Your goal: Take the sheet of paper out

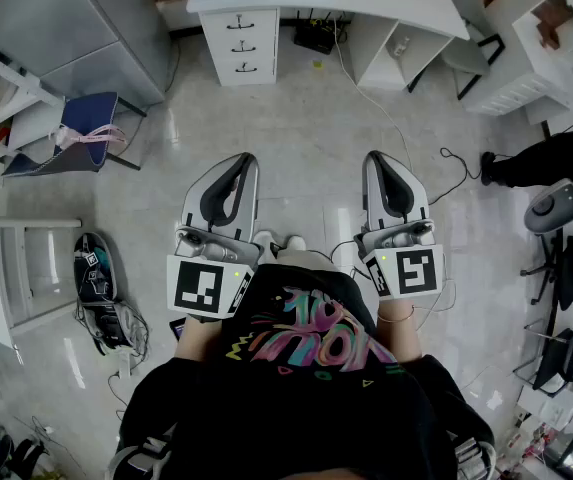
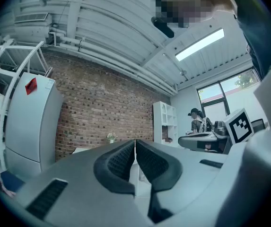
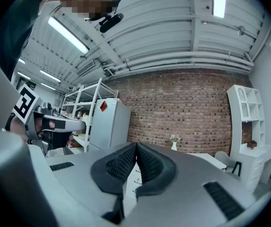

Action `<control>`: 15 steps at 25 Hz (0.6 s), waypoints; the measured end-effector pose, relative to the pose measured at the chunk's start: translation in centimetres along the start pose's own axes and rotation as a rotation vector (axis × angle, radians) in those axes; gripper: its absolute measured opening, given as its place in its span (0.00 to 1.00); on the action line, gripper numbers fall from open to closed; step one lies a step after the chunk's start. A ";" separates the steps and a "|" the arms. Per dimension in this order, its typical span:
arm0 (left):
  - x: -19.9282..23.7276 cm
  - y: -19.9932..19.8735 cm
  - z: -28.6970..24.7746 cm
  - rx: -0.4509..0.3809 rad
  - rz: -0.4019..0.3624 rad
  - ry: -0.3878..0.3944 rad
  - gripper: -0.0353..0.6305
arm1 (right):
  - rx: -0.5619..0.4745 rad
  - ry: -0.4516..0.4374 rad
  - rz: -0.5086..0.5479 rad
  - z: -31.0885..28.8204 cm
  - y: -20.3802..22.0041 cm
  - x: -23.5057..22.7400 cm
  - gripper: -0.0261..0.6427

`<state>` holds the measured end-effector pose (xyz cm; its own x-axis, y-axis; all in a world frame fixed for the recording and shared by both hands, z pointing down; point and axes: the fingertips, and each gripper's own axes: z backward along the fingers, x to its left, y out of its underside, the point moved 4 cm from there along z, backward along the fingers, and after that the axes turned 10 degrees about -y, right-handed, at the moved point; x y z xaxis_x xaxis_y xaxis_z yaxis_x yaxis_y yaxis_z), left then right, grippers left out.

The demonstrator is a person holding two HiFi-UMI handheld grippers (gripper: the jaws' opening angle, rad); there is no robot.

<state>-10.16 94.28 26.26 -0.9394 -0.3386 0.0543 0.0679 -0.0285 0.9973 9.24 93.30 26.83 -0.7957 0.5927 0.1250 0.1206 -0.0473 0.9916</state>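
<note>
The left gripper (image 1: 244, 163) sits at about 7 o'clock from the white desk (image 1: 238, 30), well apart from it. This looks like a ready stance, as nothing lies within reach. Its jaws are pressed together with nothing between them. The right gripper (image 1: 378, 160), at about 5 o'clock from the desk, is likewise closed tight and empty. No sheet of paper can be made out in any view; judging by the task, it may be at the desk at 12 o'clock, so the work seems not yet begun. Both hands hold their tools level, side by side before the waist, pointing toward the desk.
</note>
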 end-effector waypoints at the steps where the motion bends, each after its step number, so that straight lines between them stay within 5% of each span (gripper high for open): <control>1: -0.1 0.0 0.0 -0.002 -0.005 0.001 0.10 | -0.004 0.000 0.000 0.1 0.1 0.0 0.07; 15: -3.6 0.7 -1.1 -0.017 0.000 -0.031 0.10 | -0.015 -0.068 -0.028 1.8 1.7 -1.9 0.07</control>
<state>-6.37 94.48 26.70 -0.9494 -0.3089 0.0565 0.0737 -0.0444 0.9963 12.02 93.51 28.26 -0.7567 0.6468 0.0950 0.0891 -0.0419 0.9951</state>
